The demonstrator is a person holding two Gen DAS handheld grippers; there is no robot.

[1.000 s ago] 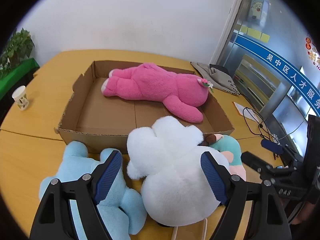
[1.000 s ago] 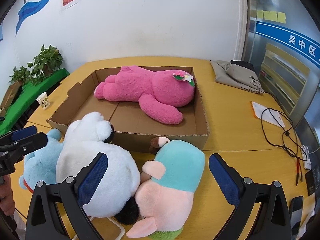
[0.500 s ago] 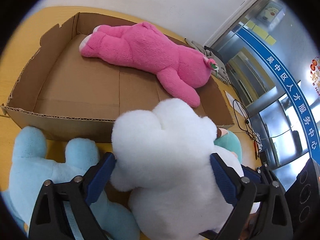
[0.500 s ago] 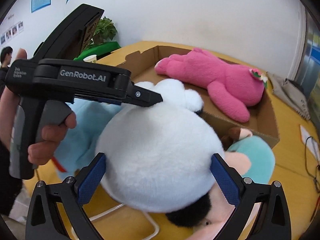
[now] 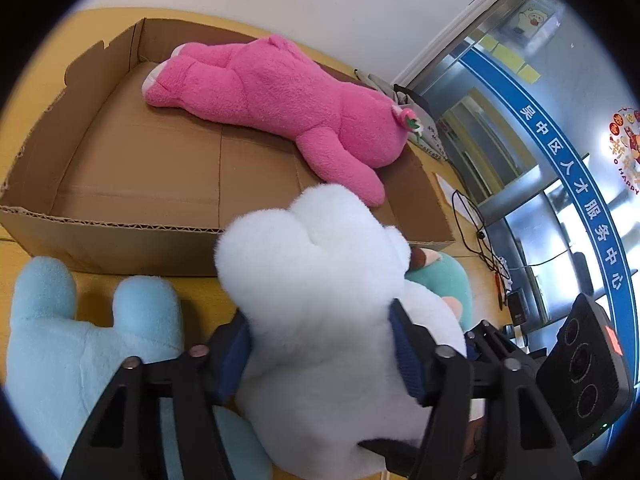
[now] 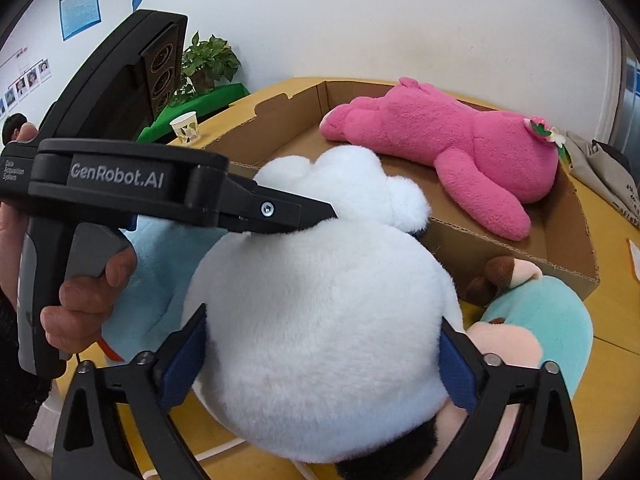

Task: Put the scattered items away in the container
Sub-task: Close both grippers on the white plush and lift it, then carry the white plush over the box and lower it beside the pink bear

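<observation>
A big white plush toy lies on the table in front of a shallow cardboard box. My left gripper is shut on its upper body, the pads pressed into the fur. My right gripper is shut on its round lower body. A pink plush lies inside the box. A light blue plush lies left of the white one. A teal and pink plush lies right of it.
A paper cup and a potted plant stand at the far left. A grey bag and black cables lie right of the box. The left gripper body fills the right wrist view's left side.
Both grippers have closed in on the white plush: the left jaws narrowed markedly and now squeeze it, the right pads now press its sides. The plush has shifted slightly toward the box.
</observation>
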